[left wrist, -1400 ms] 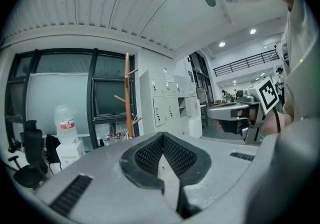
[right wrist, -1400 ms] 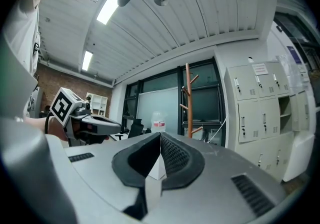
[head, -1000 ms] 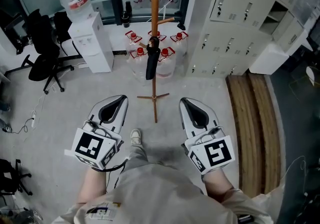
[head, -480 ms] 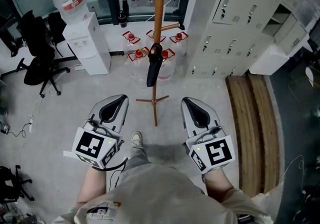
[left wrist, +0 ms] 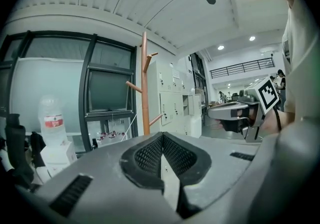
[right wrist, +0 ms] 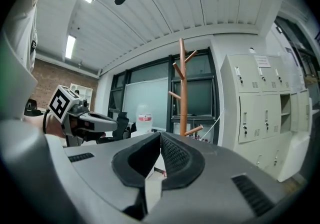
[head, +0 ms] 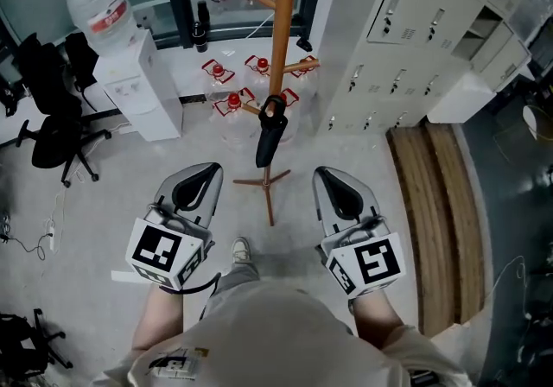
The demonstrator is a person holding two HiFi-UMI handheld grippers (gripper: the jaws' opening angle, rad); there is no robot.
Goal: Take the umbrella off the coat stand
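Black folded umbrella (head: 269, 130) hangs from a low peg of the coat stand (head: 282, 40), clear of the floor | left gripper (head: 200, 176), right gripper (head: 331, 180): fingers together, empty, well apart from it, likely poised for approach.

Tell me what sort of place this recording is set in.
Most likely an office or workplace staff area. There is a bank of pale metal lockers, a water dispenser with red-capped water jugs on the floor nearby, and black office chairs at the left.
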